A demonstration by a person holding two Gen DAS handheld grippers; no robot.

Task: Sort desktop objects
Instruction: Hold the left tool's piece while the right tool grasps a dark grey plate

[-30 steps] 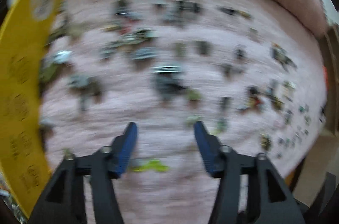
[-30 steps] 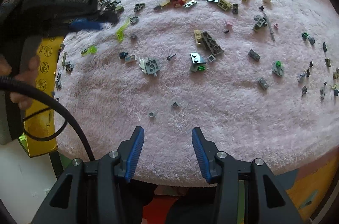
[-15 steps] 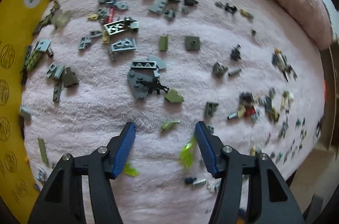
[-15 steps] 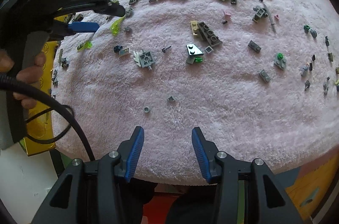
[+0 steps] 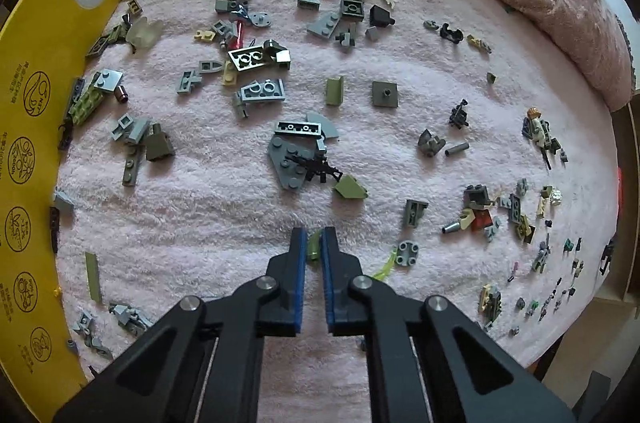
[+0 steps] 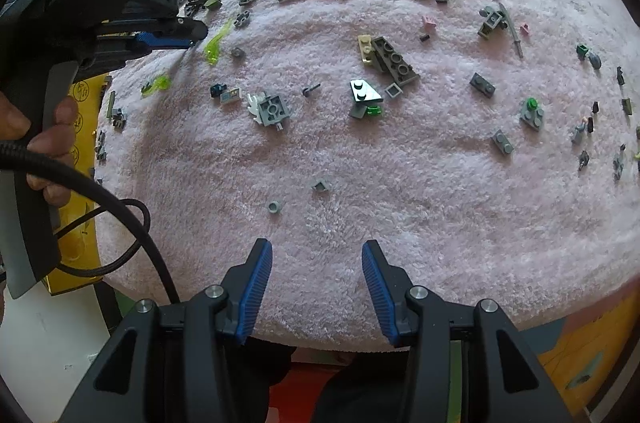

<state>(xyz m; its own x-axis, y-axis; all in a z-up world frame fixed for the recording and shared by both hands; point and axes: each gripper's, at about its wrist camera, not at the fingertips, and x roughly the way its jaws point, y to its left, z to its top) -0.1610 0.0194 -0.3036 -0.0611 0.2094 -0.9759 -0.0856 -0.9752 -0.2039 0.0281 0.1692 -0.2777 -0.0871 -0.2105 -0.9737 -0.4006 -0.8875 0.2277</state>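
Your left tool (image 5: 314, 247) has just been closing, and its blue pads now pinch a small green piece (image 5: 313, 248); only a sliver of that piece shows between the pads, so its shape cannot be made out; it sits low on the pink towel (image 5: 224, 207), just below the grey plate (image 5: 290, 163) with the black toy gun (image 5: 320, 167) lying across it. Your right tool (image 6: 317, 281) hangs half open over a bare stretch of towel with nothing between its pads; the nearest bits are a small grey ring (image 6: 274, 207) and a little grey tile (image 6: 321, 185), both well ahead of the tips. In the right view your left hand (image 6: 48, 143) grips the other handle, and the tool's black body hides whatever it holds; a clear yellow-green shard (image 6: 216, 43) lies just beside its tip. The yellow box (image 5: 36, 127) is cut off at the left edge; the far right scatter is too small to name.
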